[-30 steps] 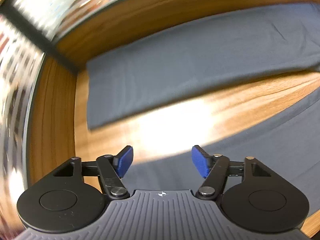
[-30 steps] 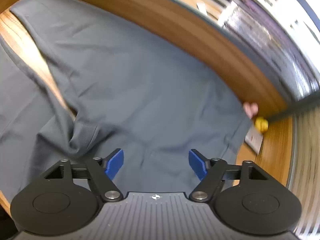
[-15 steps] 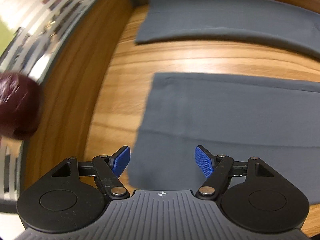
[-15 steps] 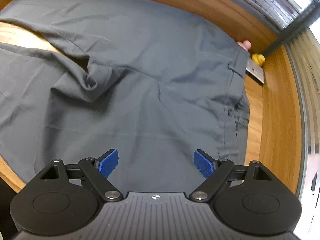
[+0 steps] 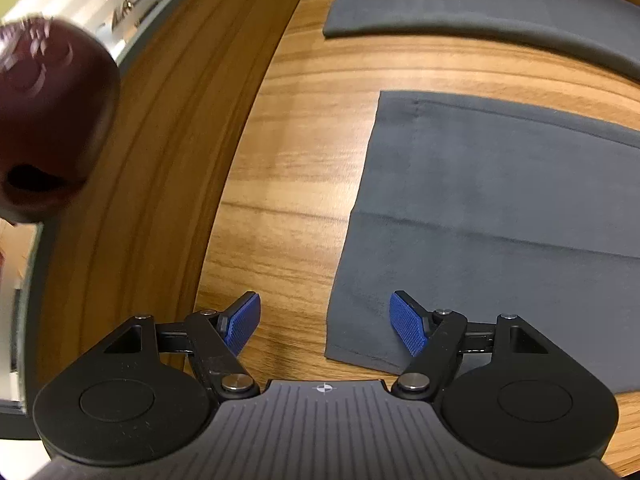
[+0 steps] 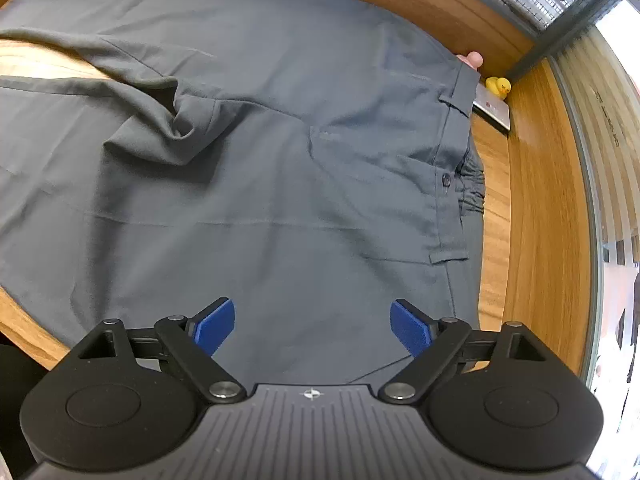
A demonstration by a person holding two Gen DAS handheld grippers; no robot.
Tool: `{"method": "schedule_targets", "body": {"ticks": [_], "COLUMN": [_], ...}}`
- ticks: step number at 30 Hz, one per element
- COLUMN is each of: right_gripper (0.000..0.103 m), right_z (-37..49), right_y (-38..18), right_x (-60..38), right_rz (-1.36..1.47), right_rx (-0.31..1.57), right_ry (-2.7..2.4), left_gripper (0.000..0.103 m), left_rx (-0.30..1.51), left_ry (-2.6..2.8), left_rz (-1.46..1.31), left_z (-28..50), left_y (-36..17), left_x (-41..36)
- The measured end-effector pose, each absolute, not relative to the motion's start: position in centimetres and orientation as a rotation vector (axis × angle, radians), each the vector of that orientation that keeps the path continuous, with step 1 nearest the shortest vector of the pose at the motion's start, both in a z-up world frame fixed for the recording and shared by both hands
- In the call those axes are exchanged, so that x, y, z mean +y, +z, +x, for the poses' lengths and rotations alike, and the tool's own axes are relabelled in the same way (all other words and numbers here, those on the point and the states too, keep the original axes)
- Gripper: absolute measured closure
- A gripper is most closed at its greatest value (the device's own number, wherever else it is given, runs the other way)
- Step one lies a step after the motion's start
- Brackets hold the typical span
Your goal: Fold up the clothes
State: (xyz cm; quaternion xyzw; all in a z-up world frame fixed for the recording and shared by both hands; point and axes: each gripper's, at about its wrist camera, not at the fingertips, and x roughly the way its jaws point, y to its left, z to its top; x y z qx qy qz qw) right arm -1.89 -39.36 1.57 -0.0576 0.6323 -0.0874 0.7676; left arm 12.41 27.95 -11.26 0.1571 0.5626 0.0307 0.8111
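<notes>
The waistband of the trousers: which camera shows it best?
The right wrist view. There the waistband runs down the right side, with its button and belt loops plainly visible. The left wrist view shows only the leg ends lying flat on the table, no waistband at all.

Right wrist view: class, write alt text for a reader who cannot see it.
Grey trousers lie spread on a wooden table, waistband to the right with a button showing. The open right tool hovers over them, holding nothing. A small yellow duck sits in the far corner.
</notes>
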Motion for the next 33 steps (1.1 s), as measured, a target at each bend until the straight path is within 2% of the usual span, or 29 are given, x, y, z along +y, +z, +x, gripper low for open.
{"method": "schedule_targets", "body": {"ticks": [2,4,5,6,7,8,24,27,31,33], "right_gripper": [0.013,0.013,0.013,0.013,0.013,0.013,0.013,0.013,0.013,0.013], "right_z": [-2.1,-2.3,-2.4,-2.6,-2.7,-2.7,-5.2,-5.7,-6.6,-7.3], "right_y": [1.5,1.4,1.4,1.4,1.3,1.2,-0.7,-1.3,-2.0,-2.2], "right_x": [-39.2,-39.0,-38.9,-38.9,-38.8,-38.8,-41.9,-43.5,-45.7,-47.4], "right_rz": [-0.124,-0.122,-0.119,-0.117,-0.117,-0.116,-0.11,-0.112,-0.106,-0.089], "right_rx": [1.378,1.38,1.381,1.382,1.384,1.385,1.405,1.403,1.4,1.394], "right_ry": [-0.192,-0.197,-0.198,-0.2,-0.202,-0.203,-0.267,-0.304,-0.349,-0.37], "left_gripper": [0.043,0.066,0.075,0.089,0.096,0.098,0.098,0.09,0.067,0.059], "left_rx": [1.198,1.201,1.201,1.201,1.205,1.207,1.306,1.295,1.277,1.253], "left_ry": [0.049,0.039,0.03,0.023,0.036,0.044,0.315,0.336,0.328,0.325], "left_rz": [0.337,0.334,0.322,0.313,0.326,0.339,0.446,0.421,0.385,0.375], "left_z": [12.2,12.0,11.9,11.7,11.6,11.5,6.7,6.4,6.3,6.4], "left_y": [-11.4,-11.5,-11.5,-11.5,-11.6,-11.6,-11.1,-10.6,-9.3,-8.4], "left_x": [27.9,27.7,27.6,27.4,27.1,26.8,28.6,28.6,28.3,27.6]}}
